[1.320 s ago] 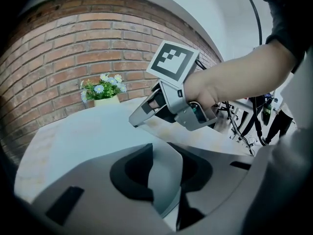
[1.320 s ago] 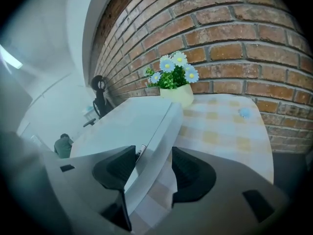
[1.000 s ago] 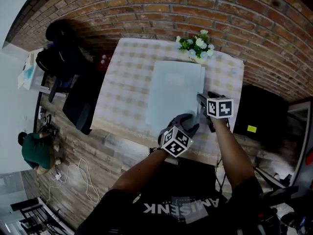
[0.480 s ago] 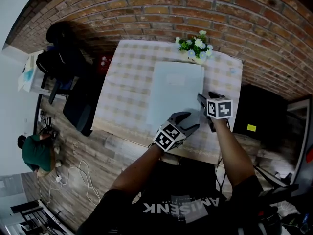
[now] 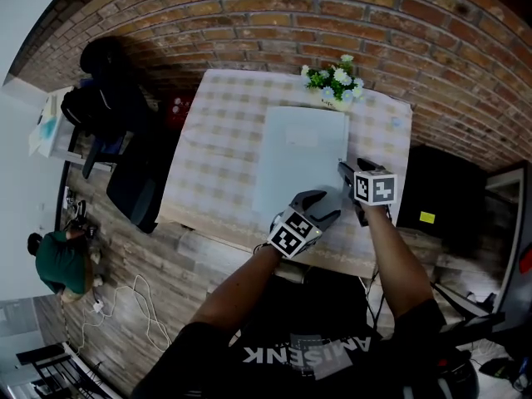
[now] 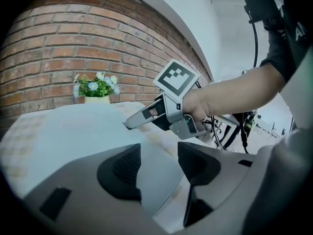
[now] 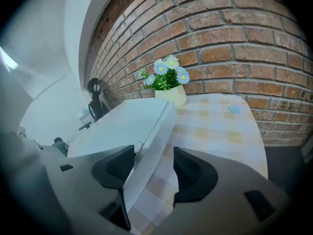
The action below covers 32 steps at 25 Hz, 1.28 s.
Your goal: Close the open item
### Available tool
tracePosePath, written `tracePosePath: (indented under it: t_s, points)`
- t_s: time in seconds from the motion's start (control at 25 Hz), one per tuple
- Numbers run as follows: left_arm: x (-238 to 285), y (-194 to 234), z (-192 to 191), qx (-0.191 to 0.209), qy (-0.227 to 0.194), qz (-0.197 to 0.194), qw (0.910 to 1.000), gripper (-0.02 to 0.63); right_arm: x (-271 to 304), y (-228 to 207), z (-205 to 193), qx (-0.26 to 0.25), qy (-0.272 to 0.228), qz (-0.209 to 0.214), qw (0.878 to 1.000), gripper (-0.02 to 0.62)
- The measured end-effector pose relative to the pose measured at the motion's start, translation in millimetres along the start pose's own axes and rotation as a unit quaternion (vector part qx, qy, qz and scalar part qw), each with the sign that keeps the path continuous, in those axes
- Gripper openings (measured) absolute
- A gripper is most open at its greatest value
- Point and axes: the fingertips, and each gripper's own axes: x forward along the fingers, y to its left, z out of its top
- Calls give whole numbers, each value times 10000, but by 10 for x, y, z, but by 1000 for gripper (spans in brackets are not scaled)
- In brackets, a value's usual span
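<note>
– Pale-blue box (image 5: 301, 160), where's it at?
– Flat on the checked table (image 5: 218, 131), mid-top, flowers (image 5: 334, 80) just behind. Looks shut already, no gap visible
– Claws?
– Left gripper (image 5: 324, 199) by the near right corner, jaws just been opening, wide apart now, nothing pinched, only the box top under them. Right gripper (image 5: 343, 168) jaws apart too, straddling the box's right side wall, not squeezing
– Best way to finish?
– Imo press the near edge down evenly w/ left, right steadies the side; go gentle so box doesn't slide twd the flowers
</note>
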Motion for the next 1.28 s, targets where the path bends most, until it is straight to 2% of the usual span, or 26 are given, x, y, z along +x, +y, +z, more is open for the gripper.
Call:
tracePosePath:
  t_s: [0.08, 0.24, 0.36, 0.48, 0.68, 0.76, 0.88, 1.0, 1.28]
  points:
    - [-4, 11, -18, 27, -35, 18, 10000, 249, 2, 11, -6, 24, -29, -43, 10000, 262]
    - [-27, 66, -1, -230, -29, 12, 9997, 249, 6, 8, -4, 98, 12, -122, 9999, 262]
    - [-23, 13, -36, -15, 60, -45, 10000, 249, -63, -21, -60, 204, -17, -289, 9994, 264]
    - [-18, 34, -7, -43, 60, -133, 9999, 249, -85, -36, -83, 465, -219, -425, 9978, 268]
    - [9, -100, -157, 198, 191, -366, 9990, 249, -193, -19, -108, 378, -139, -583, 9975, 268]
    - [20, -93, -188, 178, 280, -413, 9986, 249, -273, -30, -62, 571, -314, -588, 9961, 268]
    - [-5, -145, -138, 236, 454, -689, 9963, 249, -332, -65, 7, 859, -523, -651, 9928, 268]
    - [36, -207, -216, 366, 628, -840, 9938, 249, -281, -16, 31, 880, -444, -633, 9931, 268]
    - [10, -227, -176, 356, 499, -1044, 9926, 249, -2, 173, 45, 690, -176, -588, 9957, 268]
